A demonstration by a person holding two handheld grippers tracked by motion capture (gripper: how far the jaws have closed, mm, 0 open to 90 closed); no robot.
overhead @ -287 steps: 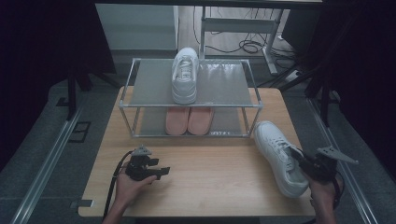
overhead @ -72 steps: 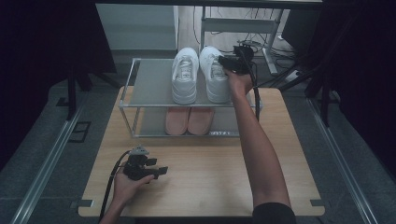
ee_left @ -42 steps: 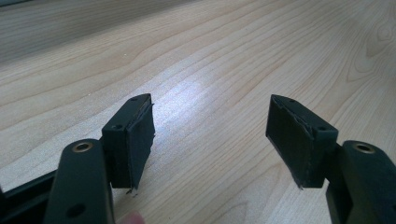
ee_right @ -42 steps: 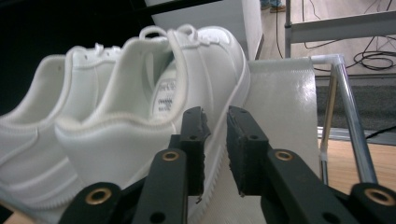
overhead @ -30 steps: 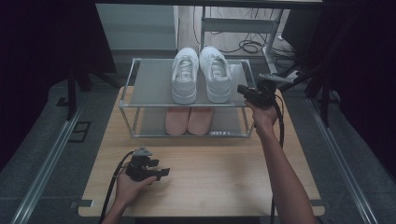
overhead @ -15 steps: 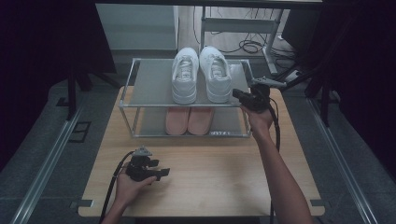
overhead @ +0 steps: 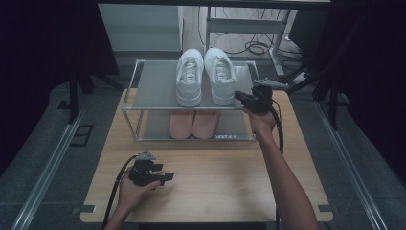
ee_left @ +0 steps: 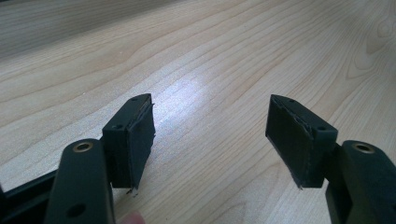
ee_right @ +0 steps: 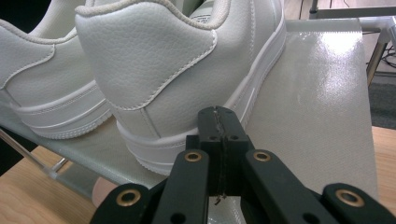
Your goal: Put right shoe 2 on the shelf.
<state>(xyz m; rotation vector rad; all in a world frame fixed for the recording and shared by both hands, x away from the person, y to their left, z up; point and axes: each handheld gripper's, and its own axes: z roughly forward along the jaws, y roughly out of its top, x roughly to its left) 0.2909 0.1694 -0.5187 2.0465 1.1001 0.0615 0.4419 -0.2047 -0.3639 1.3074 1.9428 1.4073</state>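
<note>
The high view looks forward and down from above the table's near edge, taking in the whole table [overhead: 206, 187] and the shoe rack [overhead: 158, 86] in the upper centre. The left gripper view sits low and close over bare tabletop [ee_left: 196, 60]. The right gripper view looks along the rack's top shelf [ee_right: 317, 102] at the right white shoe [ee_right: 187, 65] [overhead: 221, 75] — the part it shares with the high view.

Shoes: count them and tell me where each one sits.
4. Two white shoes sit side by side on the rack's top shelf, the left and the right. Two pink ones, left and right, sit below, partly hidden by that shelf.
</note>
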